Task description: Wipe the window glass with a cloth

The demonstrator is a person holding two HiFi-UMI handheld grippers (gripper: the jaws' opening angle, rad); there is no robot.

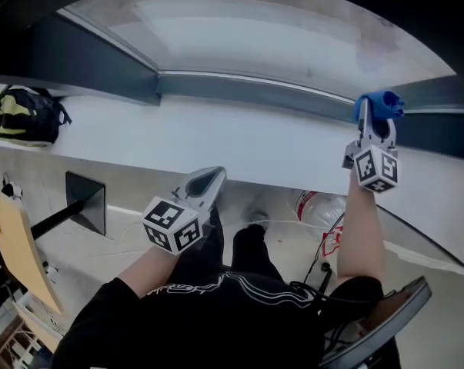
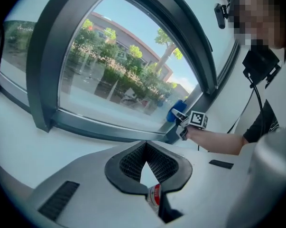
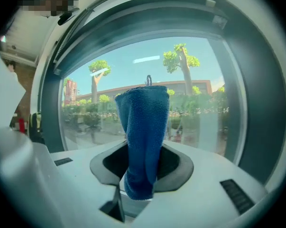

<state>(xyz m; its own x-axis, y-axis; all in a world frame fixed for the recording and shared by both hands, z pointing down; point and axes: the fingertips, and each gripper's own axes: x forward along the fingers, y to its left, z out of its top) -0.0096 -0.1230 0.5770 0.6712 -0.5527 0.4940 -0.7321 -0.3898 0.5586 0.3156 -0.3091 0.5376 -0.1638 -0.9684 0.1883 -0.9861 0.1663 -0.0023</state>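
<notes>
The window glass (image 1: 255, 37) fills the top of the head view behind a grey frame (image 1: 239, 89). My right gripper (image 1: 372, 125) is raised at the frame's right end, shut on a blue cloth (image 1: 382, 104) whose top touches or nearly touches the pane's lower right corner. In the right gripper view the cloth (image 3: 143, 127) stands upright out of the right gripper (image 3: 143, 148), in front of the glass (image 3: 190, 103). My left gripper (image 1: 215, 177) hangs lower, below the sill's edge, shut and holding nothing. The left gripper view shows the left gripper (image 2: 145, 148) facing the glass (image 2: 114, 80), with the right gripper (image 2: 186, 122) and cloth (image 2: 177, 112) beyond.
A wide white sill (image 1: 216, 141) runs under the frame. A black and yellow backpack (image 1: 20, 114) lies on its left end. Below are a black stand (image 1: 85, 202), a wooden board (image 1: 16, 244), a clear plastic bag (image 1: 316, 204), cables and a chair (image 1: 393, 321).
</notes>
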